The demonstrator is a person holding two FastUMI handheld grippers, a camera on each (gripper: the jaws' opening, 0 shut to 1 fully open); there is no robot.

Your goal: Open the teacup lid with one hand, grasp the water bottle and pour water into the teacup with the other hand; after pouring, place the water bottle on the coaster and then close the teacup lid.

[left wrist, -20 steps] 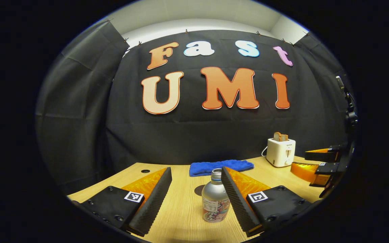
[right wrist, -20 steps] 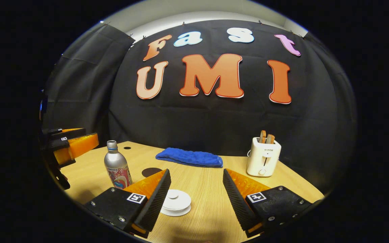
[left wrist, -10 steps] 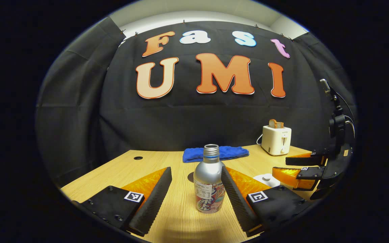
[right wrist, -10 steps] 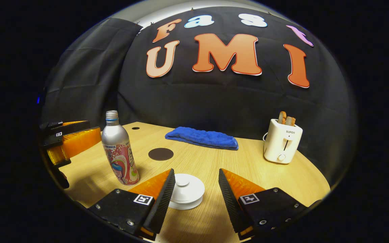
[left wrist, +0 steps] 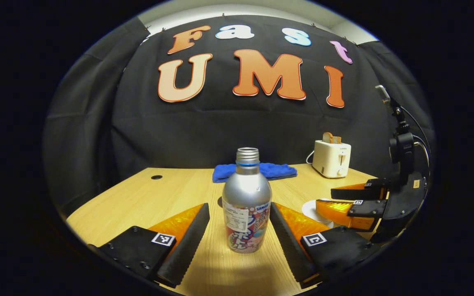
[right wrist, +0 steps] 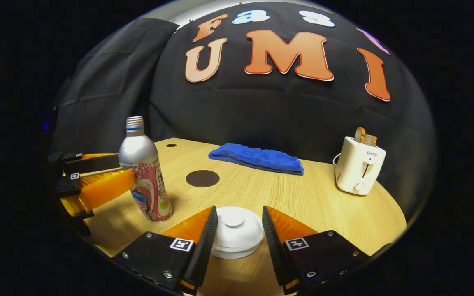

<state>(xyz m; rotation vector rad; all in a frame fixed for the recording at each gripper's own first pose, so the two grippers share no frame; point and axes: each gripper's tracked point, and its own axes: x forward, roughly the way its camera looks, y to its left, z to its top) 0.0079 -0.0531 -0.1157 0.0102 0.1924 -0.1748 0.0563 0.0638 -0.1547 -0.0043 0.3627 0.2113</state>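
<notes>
Both grasps are being set up: the left gripper point(left wrist: 237, 224) stands wide open around the silver aluminium water bottle point(left wrist: 246, 201), the right gripper point(right wrist: 237, 228) open astride the white round teacup lid point(right wrist: 237, 231), neither gripping; closing likely follows.

On the surface point(right wrist: 303, 197), the water bottle point(left wrist: 246, 201) stands between the left gripper's fingers point(left wrist: 187, 242), the lidded teacup point(right wrist: 236, 232) sits between the right gripper's fingers point(right wrist: 204, 246), and coaster point(right wrist: 202, 178), cloth point(right wrist: 257, 158) and toaster point(right wrist: 359, 166) lie beyond them.
</notes>
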